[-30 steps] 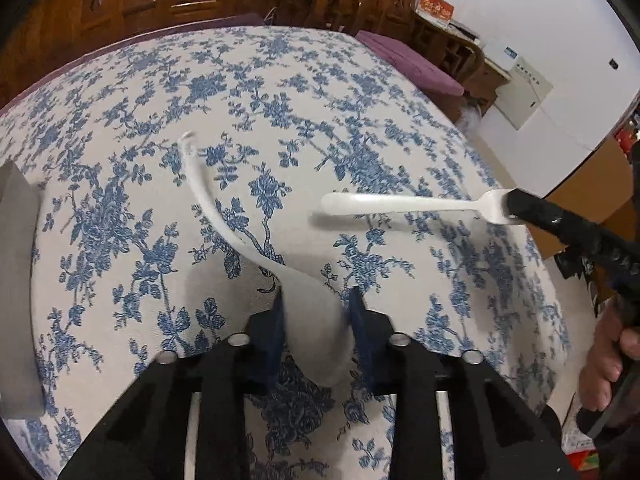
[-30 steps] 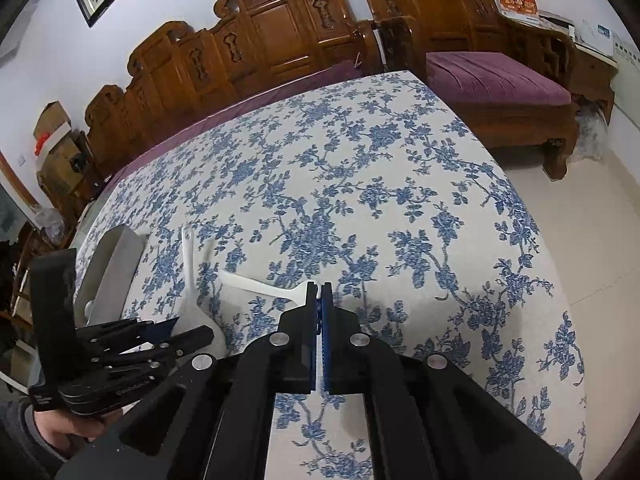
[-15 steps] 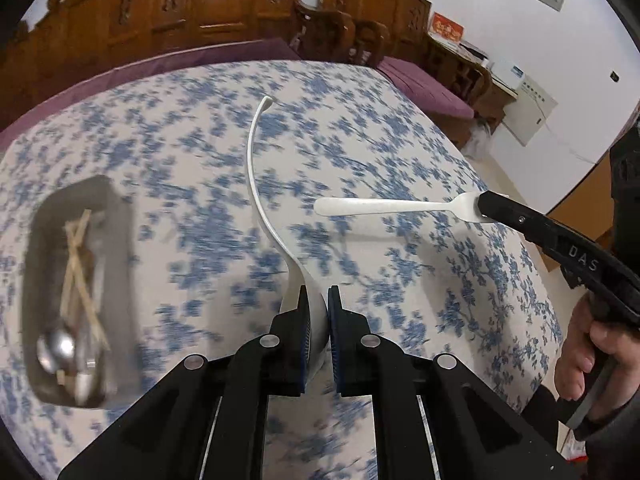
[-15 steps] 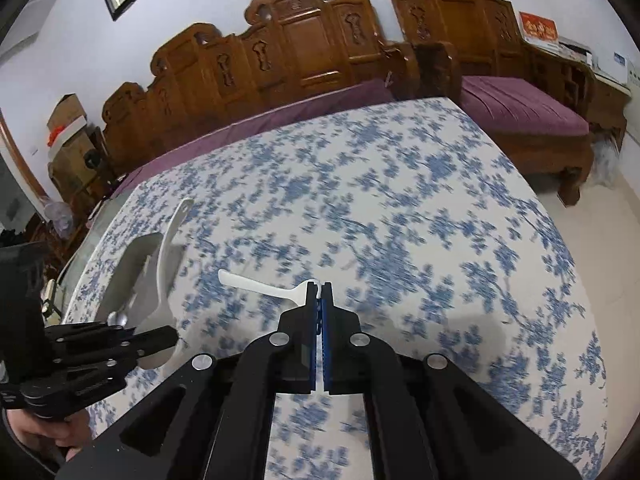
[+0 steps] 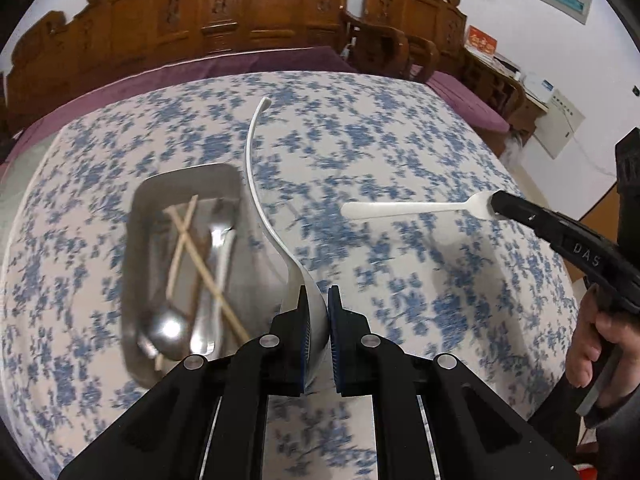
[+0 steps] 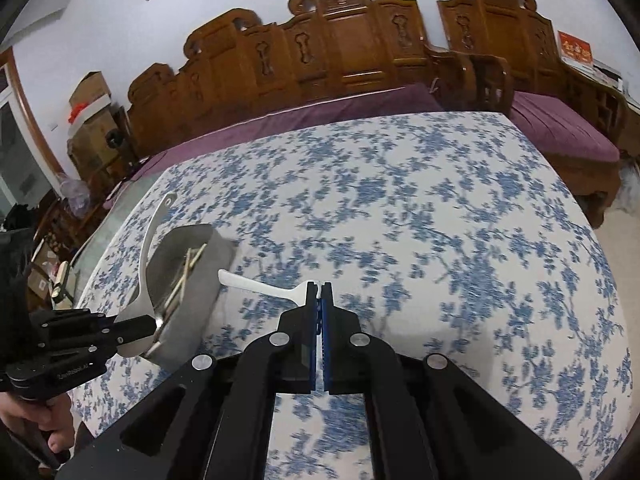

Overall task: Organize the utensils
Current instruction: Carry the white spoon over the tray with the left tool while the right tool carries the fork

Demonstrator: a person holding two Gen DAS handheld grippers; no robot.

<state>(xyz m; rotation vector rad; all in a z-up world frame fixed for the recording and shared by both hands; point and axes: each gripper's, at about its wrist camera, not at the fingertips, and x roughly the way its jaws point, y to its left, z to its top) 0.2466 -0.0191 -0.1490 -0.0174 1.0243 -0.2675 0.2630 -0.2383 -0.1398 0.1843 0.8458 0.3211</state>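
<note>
Carved wooden benches (image 6: 352,52) with purple cushions ring a surface (image 5: 400,152) under blue-floral cloth. Steel tray (image 5: 138,216) sits on the cloth; inside it, crossed chopsticks (image 5: 188,248) and a metal spoon (image 5: 168,326) (image blurred, details soft).

Left gripper (image 5: 317,320): fingers closed on the bowl of a white ladle (image 5: 252,168). Ladle handle rises away from the gripper, running along the tray's right edge, hooked end past the tray's far side. Held above the cloth, just beside the tray.

Right gripper (image 6: 319,296): fingers pinched nearly together on the tine end of a white fork (image 6: 256,286). Fork held level, handle pointing toward the tray, its tip near the tray's right wall but apart from it.

Hand (image 5: 592,344) grips the right tool's handle.
</note>
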